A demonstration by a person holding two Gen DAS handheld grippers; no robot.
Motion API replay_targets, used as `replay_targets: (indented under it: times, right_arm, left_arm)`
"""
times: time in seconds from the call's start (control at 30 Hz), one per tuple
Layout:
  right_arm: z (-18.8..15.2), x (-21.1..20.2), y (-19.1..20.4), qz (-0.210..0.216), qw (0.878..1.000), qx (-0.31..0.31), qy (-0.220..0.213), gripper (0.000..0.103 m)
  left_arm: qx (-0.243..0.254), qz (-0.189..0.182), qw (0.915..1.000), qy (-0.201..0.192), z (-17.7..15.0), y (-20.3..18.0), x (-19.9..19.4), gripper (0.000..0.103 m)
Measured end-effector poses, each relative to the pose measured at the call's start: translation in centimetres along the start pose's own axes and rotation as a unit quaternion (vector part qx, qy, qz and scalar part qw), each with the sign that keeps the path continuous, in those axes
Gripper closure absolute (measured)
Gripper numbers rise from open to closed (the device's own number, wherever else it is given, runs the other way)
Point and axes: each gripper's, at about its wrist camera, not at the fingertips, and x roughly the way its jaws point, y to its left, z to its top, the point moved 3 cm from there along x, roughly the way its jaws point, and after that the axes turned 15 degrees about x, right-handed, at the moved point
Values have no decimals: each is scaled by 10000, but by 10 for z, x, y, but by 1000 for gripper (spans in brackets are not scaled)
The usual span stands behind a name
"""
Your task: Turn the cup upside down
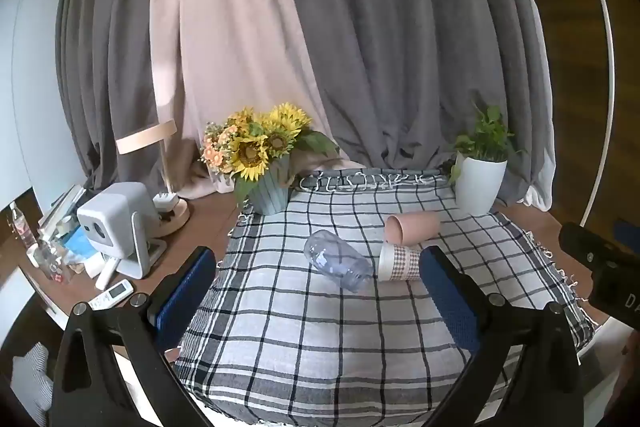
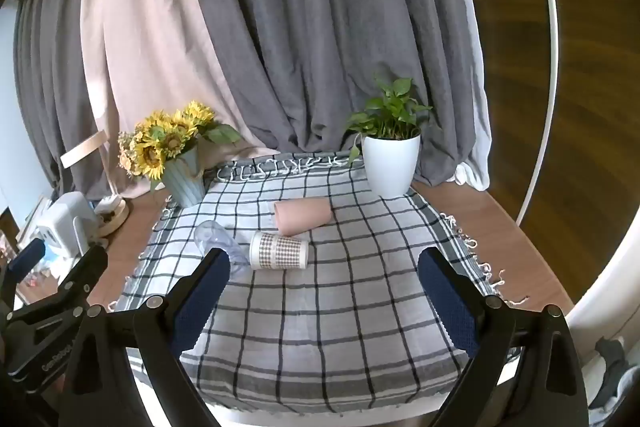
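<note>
Both tongs, left (image 1: 318,291) and right (image 2: 322,291), are held apart and empty. Three cups lie sideways ahead: clear (image 1: 336,261), checked (image 2: 279,251), pink (image 2: 303,216). A neighbour could be knocked rolling, since they are crowded.

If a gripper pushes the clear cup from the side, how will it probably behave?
The clear cup lies on its side on the checked cloth, so it would probably roll. It looks like thin, empty plastic, so likely light and easy to dent. Its smooth wall may slip between the pads.
</note>
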Motion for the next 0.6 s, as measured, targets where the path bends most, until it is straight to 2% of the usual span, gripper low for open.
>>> replay_targets:
  times: [0.23, 0.6]
  right_arm:
    - [0, 3, -2, 29, 10000, 94, -1, 8]
    - [6, 0, 5, 12, 9999, 59, -85, 8]
  left_arm:
    - [-39, -68, 9999, -105, -3, -8, -4, 0]
    - [-221, -216, 9993, -202, 5, 7, -3, 0]
